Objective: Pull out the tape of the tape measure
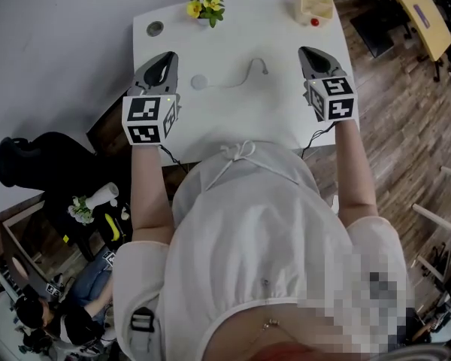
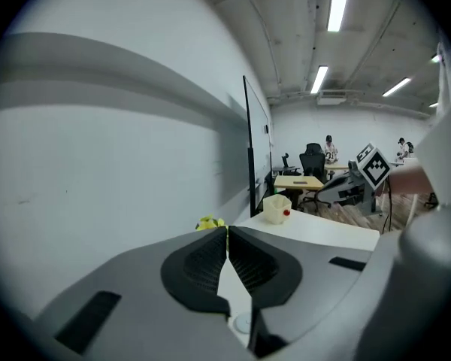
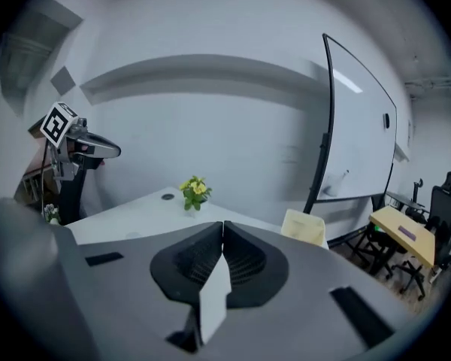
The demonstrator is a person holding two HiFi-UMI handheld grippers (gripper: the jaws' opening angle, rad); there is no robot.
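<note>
**Both grippers shut and empty; tape measure lies between them**

My left gripper (image 1: pixel 164 62) has its jaws pressed together on nothing, and so does my right gripper (image 1: pixel 312 57). Both hover over the table (image 1: pixel 233 119), the left near its left edge and the right near its right edge.

The tape measure (image 1: pixel 199 82) sits on the table between them, just beside the left gripper. A thin curl of tape seems to run from it towards the right, and the tape end (image 1: pixel 264 68) lies near the middle of the table.

To do this well, I should spread both sets of jaws first. The left should then clamp the round case and hold it down, and the right should pinch the tape end squarely. I would pull low and straight towards the right edge, without twisting. That line also stays clear of the flowers (image 1: pixel 205 6) at the far edge and the box (image 1: pixel 316 4) at the far right corner.
</note>
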